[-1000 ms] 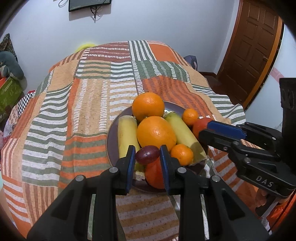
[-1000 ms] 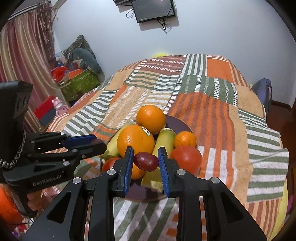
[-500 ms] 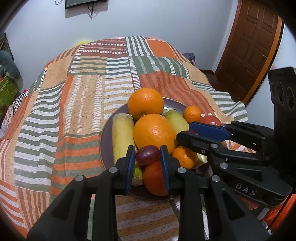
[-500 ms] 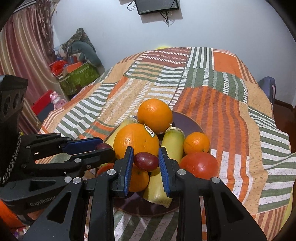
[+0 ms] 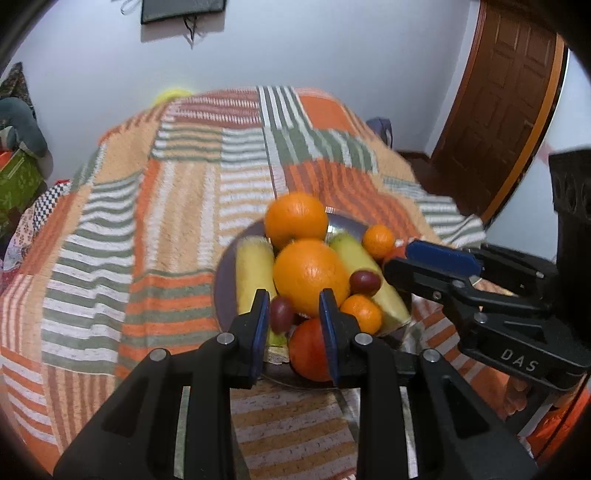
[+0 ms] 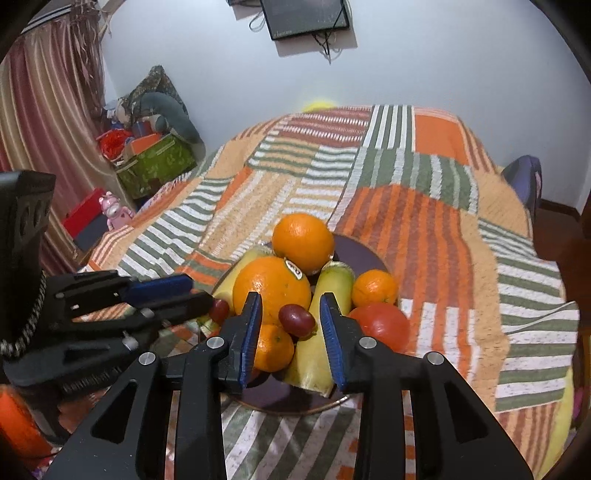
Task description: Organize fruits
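Observation:
A dark plate on the striped bedspread holds two big oranges, two bananas, small tangerines and a red tomato. My left gripper hovers at the near side of the pile. A dark red grape lies loose by its left pad, much narrower than the gap, so neither pad presses on it. My right gripper has its jaws opening. A second grape rests on the banana between the pads, touching neither. Each gripper shows at the edge of the other's view.
The plate sits near the front of a bed with an orange, green and white patchwork cover. Boxes and soft toys stand by the curtain at the left. A brown door is at the right, and a screen hangs on the wall.
Both grapes were pinched between the pads before. Now each lies loose on the fruit pile, and both grippers have drawn back a little.

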`<state>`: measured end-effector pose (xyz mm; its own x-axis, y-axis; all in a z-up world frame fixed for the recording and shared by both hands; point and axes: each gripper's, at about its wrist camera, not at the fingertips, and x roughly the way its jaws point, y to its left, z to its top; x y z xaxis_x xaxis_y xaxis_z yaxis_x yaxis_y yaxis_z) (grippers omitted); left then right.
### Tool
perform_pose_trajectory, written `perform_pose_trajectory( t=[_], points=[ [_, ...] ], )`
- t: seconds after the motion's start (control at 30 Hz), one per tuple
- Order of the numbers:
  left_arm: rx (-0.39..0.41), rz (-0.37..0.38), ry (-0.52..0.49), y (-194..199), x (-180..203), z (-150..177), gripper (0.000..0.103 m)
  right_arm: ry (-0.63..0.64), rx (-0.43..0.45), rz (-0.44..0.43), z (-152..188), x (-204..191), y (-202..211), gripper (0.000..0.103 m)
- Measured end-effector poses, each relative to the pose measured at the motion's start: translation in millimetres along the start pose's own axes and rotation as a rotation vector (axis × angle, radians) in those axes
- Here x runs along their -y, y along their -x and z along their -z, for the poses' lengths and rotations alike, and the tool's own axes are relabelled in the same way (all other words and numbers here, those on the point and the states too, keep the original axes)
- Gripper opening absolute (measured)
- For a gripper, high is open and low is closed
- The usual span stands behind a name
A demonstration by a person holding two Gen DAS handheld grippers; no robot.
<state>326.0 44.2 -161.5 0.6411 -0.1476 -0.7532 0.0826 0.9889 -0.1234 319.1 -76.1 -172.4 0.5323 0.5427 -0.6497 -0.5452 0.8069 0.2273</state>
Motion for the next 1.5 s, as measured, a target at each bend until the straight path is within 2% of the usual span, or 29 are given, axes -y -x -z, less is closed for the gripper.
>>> perform_pose_trajectory(
  t=[0.1,0.37,0.67,0.77,0.83,0.9,0.93,1.13,1.27,1.37,1.43,1.5],
  points=[
    [0.061,-0.01,0.002,27,3,-5,0.027,0.008,0.039,0.02,-3,-3,19,0.03],
    [0.28,-0.049,-0.012,125,19,-15,0.027,0.047,0.215,0.066,-17,-26,100,0.03],
    [0.493,-0.076,-0.046,227,41,3,0.027,0.098,0.415,0.092,-11,-64,188,0.03],
    [0.544,-0.087,-0.043,251,48,9,0.029,0.1,0.47,0.099,-7,-73,205,0.037],
    [0.572,-0.085,-0.037,265,53,14,0.036,0.097,0.501,0.105,-3,-77,215,0.041],
    [0.596,-0.088,-0.032,275,57,18,0.056,0.095,0.527,0.111,0,-81,224,0.046],
    [0.613,-0.092,-0.033,280,59,21,0.059,0.092,0.538,0.117,2,-83,227,0.052],
    [0.643,-0.123,-0.036,296,69,34,0.067,0.056,0.6,0.157,10,-87,234,0.076],
    [0.647,-0.132,-0.021,301,68,37,0.075,0.048,0.614,0.177,13,-94,238,0.084],
    [0.656,-0.142,-0.01,304,67,40,0.087,0.052,0.615,0.193,17,-98,240,0.088],
    [0.662,-0.149,-0.006,306,68,43,0.091,0.053,0.625,0.214,20,-99,244,0.1],
    [0.667,-0.158,-0.004,307,68,44,0.095,0.051,0.64,0.233,24,-100,245,0.103]
  ],
)
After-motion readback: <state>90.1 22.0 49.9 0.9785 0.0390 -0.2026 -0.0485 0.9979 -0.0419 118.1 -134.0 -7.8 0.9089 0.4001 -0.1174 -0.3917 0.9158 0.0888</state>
